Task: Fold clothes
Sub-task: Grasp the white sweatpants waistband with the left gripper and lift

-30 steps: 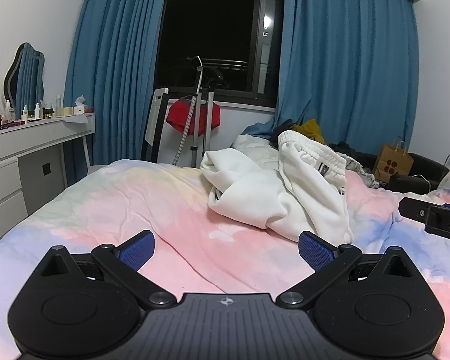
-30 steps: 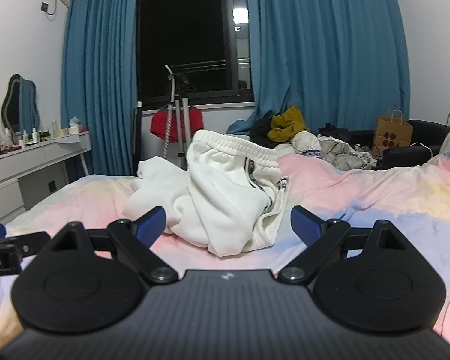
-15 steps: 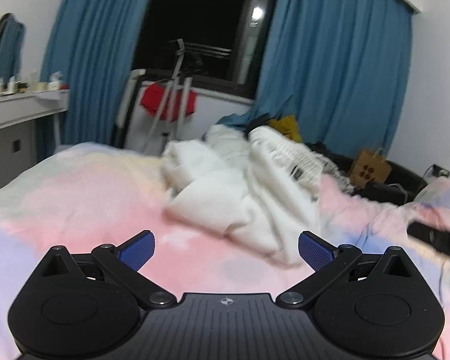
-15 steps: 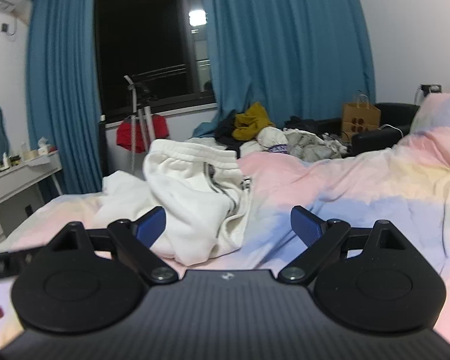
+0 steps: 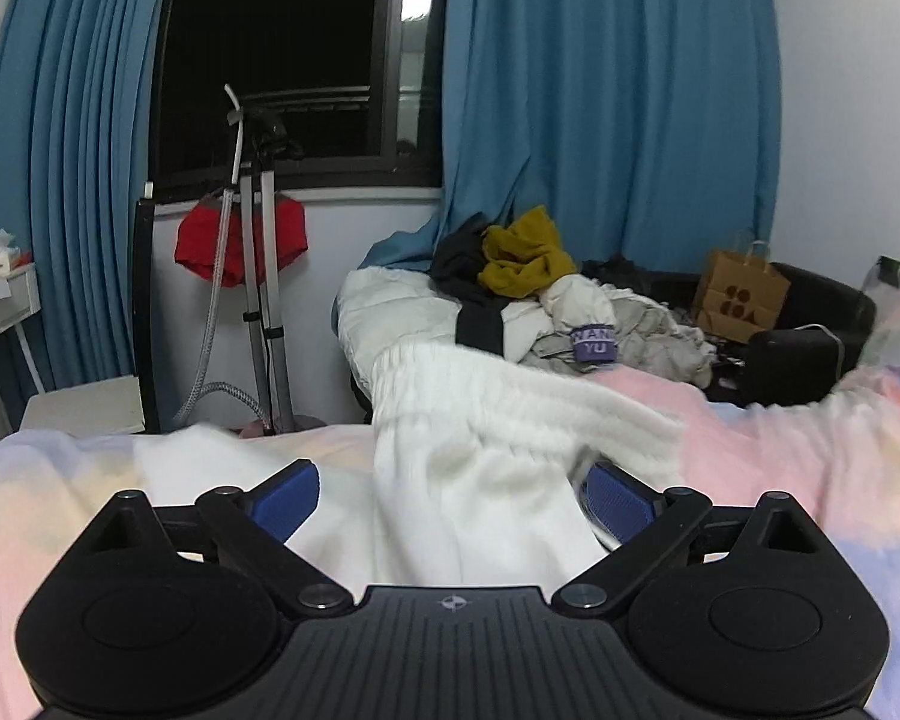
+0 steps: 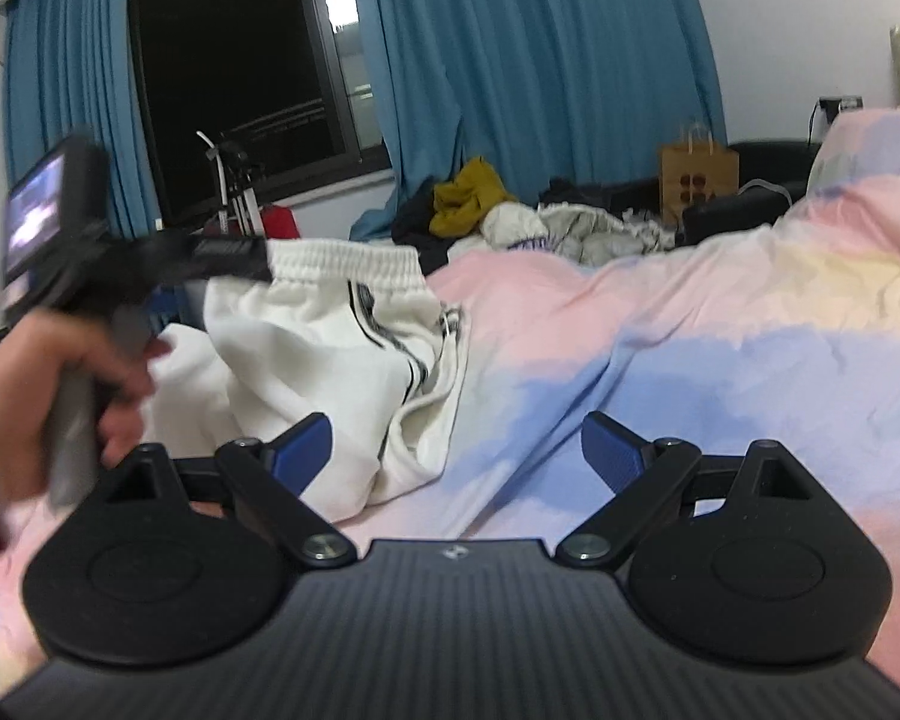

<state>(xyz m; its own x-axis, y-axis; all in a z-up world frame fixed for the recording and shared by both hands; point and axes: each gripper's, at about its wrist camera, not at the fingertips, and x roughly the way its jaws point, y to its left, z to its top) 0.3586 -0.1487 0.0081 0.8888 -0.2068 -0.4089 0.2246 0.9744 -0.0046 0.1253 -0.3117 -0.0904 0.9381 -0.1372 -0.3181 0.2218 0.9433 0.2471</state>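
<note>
Moved: our left tongs (image 5: pixel 450 495) now straddle white trousers (image 5: pixel 480 480), gaping, unclosed | right tongs (image 6: pixel 456 441) gape empty | risk: pinching several crumpled layers.

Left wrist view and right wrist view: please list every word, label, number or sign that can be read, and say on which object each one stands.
"WAN" over "YU": white letters on the purple band in the clothes pile, left wrist view; the upper word may continue out of sight.
Paper bag: dark round dots printed as a logo, no letters readable.
White pants: black stripes only, no text.
Screen on the left gripper: too blurred to read.
</note>
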